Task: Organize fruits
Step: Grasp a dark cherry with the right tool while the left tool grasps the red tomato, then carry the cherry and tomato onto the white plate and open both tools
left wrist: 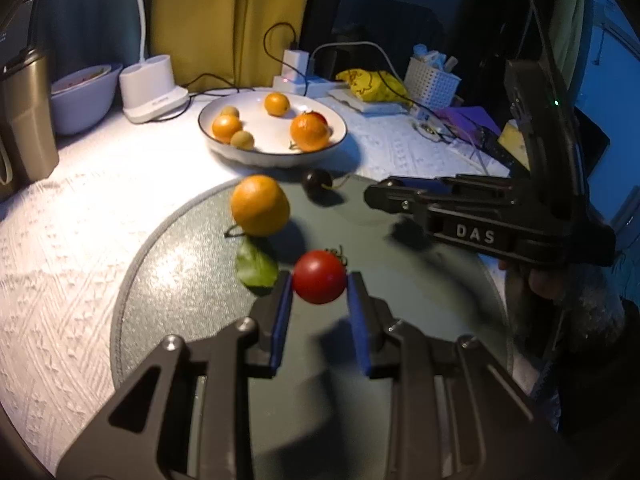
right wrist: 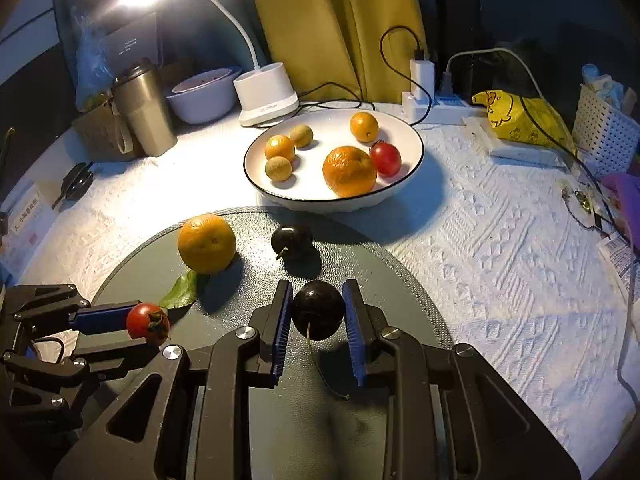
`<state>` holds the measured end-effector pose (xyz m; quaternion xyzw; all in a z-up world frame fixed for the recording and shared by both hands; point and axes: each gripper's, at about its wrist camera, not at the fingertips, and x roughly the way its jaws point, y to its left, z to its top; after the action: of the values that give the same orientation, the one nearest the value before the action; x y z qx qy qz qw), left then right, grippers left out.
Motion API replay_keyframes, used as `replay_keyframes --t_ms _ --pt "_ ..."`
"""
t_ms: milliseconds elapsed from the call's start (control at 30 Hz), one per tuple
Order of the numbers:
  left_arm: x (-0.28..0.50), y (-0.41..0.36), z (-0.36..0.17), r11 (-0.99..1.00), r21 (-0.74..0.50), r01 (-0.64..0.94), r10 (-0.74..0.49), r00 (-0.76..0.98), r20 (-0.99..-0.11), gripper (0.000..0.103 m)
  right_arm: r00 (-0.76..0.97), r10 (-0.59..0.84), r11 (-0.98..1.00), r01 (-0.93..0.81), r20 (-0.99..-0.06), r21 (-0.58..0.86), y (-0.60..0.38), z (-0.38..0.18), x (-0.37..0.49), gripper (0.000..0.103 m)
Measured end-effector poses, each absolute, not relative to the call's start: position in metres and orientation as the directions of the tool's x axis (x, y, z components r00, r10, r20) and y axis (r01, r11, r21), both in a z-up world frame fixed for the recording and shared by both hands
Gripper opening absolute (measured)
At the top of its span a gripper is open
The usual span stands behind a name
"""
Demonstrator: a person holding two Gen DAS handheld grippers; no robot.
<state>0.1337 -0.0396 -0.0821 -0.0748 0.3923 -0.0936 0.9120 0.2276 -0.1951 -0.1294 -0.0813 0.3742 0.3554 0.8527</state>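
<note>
- the left hand-held gripper is clenched on a red cherry tomato, its blue pads against both sides, above the round grey mat.
- the right hand-held gripper grips a dark plum the same way; its stem hangs down.
- on the mat lie a large orange touching a green leaf, and a second dark plum near the far edge.
- behind the mat on the bench, a white plate holds three oranges, two small greenish fruits and a red tomato.
</note>
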Motion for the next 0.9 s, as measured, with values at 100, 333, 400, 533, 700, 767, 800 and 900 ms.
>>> replay_keyframes --t_ms 100,333,400,533,700,767,800,900 --pt "0.136 -0.038 -0.077 0.973 -0.202 0.113 -0.224 0.686 -0.693 0.029 0.477 0.548 0.737 -0.664 -0.687 0.126 -0.198 -0.124 0.227 0.027" --pt "0.145 -0.03 -0.063 0.977 -0.183 0.109 -0.205 0.712 -0.671 0.029 0.499 0.553 0.742 -0.66 -0.668 0.121 -0.2 -0.111 0.233 0.027" --pt "0.149 -0.027 -0.061 0.977 -0.182 0.109 -0.204 0.715 -0.668 0.029 0.503 0.555 0.741 -0.661 -0.663 0.119 -0.198 -0.107 0.235 0.027" --pt "0.158 -0.023 -0.055 0.976 -0.181 0.118 -0.21 0.722 -0.659 0.029 0.509 0.559 0.74 -0.663 -0.655 0.115 -0.194 -0.1 0.242 0.027" --pt "0.172 -0.016 -0.048 0.977 -0.174 0.123 -0.207 0.736 -0.645 0.029 0.52 0.561 0.742 -0.661 -0.644 0.113 -0.189 -0.093 0.252 0.027" --pt "0.177 -0.013 -0.047 0.977 -0.173 0.123 -0.207 0.738 -0.642 0.029 0.523 0.561 0.744 -0.659 -0.642 0.112 -0.187 -0.092 0.257 0.027" --pt "0.18 -0.011 -0.047 0.977 -0.172 0.124 -0.206 0.739 -0.641 0.029 0.524 0.56 0.744 -0.658 -0.642 0.112 -0.185 -0.091 0.259 0.027" --pt "0.189 -0.007 -0.046 0.977 -0.169 0.127 -0.206 0.742 -0.638 0.029 0.525 0.558 0.745 -0.657 -0.642 0.111 -0.182 -0.091 0.265 0.027"
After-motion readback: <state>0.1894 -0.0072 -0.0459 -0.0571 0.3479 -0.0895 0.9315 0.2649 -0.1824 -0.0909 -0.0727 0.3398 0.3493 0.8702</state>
